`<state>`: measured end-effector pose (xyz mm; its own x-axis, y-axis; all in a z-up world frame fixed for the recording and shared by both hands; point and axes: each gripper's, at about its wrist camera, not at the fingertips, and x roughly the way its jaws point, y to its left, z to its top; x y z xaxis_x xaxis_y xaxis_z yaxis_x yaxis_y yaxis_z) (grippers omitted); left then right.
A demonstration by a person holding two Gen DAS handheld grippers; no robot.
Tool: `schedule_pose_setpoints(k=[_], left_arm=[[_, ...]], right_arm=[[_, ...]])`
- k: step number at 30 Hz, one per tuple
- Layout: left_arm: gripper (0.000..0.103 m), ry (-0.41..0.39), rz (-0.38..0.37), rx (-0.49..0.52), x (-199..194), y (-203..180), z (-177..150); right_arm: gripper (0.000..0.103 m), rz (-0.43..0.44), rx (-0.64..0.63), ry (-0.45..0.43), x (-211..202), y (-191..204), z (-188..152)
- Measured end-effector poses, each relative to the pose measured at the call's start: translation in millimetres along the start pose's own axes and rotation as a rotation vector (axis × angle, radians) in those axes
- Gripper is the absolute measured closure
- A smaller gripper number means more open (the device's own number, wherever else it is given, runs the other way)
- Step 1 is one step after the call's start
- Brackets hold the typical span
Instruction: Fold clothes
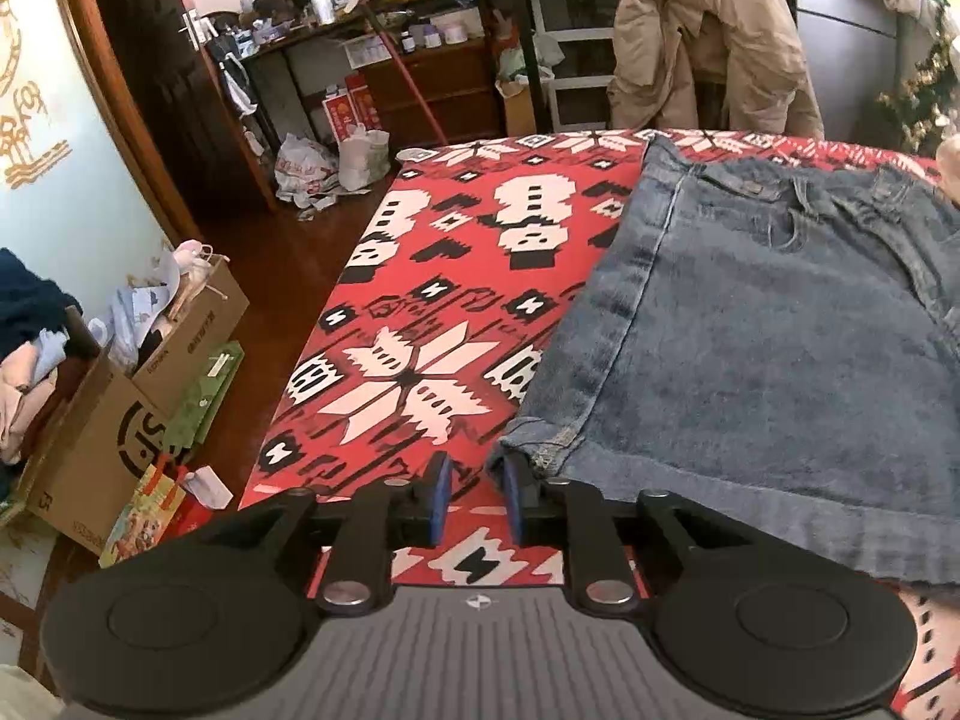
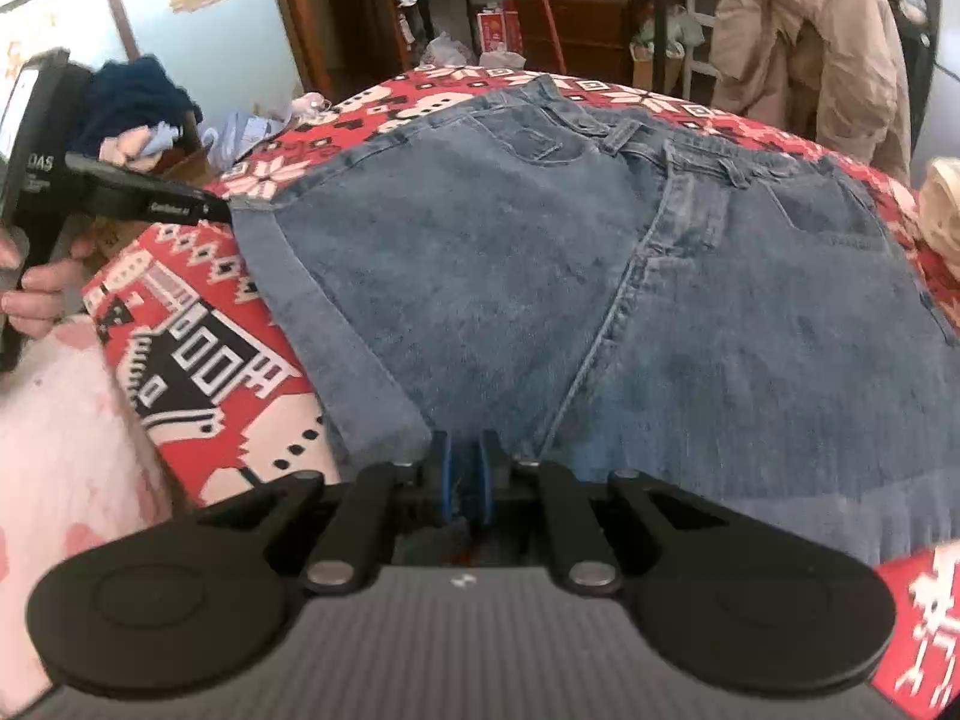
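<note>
A red patterned worktop (image 1: pixel 420 276) spreads out ahead of both tongs, carrying denim shorts (image 2: pixel 600 276) laid flat with the waistband at the far side. The hem lies nearest the tongs. The right tongs (image 2: pixel 467 483) sit at the middle of the near hem, jaws nearly closed, seemingly pinching denim. The left tongs (image 1: pixel 477 495) stand at the near left hem corner, jaws a little apart, the cuff just touching the right pad (image 1: pixel 513 498) and not gripped. This looks like the set-up for a fold: next, the left tongs need to close on that corner so both can lift the hem
</note>
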<state>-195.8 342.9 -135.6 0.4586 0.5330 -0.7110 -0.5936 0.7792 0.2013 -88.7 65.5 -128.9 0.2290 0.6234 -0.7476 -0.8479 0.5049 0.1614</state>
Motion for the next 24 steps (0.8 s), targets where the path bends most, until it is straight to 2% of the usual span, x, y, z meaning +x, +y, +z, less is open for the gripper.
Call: schedule_pose_setpoints(k=[4,8,9,10,12,13,16,17,19,24], left_arm=[[0.059,-0.023,-0.016,-0.018,-18.7,-3.8,6.2],[0.053,-0.062,-0.030,-0.020,-41.0,-15.9,15.7],[0.047,-0.076,-0.042,-0.015,-46.3,-23.1,18.9],[0.039,-0.089,-0.054,-0.012,-51.1,-30.6,22.0],[0.032,-0.112,-0.092,-0.005,-56.7,-50.3,27.9],[0.028,-0.121,-0.108,0.003,-57.8,-62.1,30.3],[0.027,-0.126,-0.126,0.026,-51.6,-99.1,35.7],[0.027,-0.119,-0.134,0.030,-48.0,-109.6,37.3],[0.027,-0.100,-0.145,0.021,-39.2,-128.1,40.2],[0.027,-0.068,-0.132,-0.017,-22.0,-154.8,49.8]], right_arm=[[0.090,-0.041,0.012,-0.067,-29.5,-7.4,9.2],[0.066,-0.131,0.033,-0.129,-51.3,-23.6,19.1],[0.062,-0.165,0.040,-0.136,-54.6,-30.7,21.0],[0.059,-0.195,0.043,-0.140,-56.5,-38.3,22.2],[0.058,-0.231,0.054,-0.140,-56.4,-55.9,23.5],[0.054,-0.247,0.060,-0.139,-56.0,-65.0,24.1],[0.034,-0.303,0.059,-0.163,-53.6,-95.3,21.3],[0.025,-0.304,0.047,-0.173,-51.8,-105.1,20.1],[0.014,-0.300,0.020,-0.180,-43.5,-121.5,16.5],[0.007,-0.237,-0.030,-0.141,-17.7,-154.9,14.1]])
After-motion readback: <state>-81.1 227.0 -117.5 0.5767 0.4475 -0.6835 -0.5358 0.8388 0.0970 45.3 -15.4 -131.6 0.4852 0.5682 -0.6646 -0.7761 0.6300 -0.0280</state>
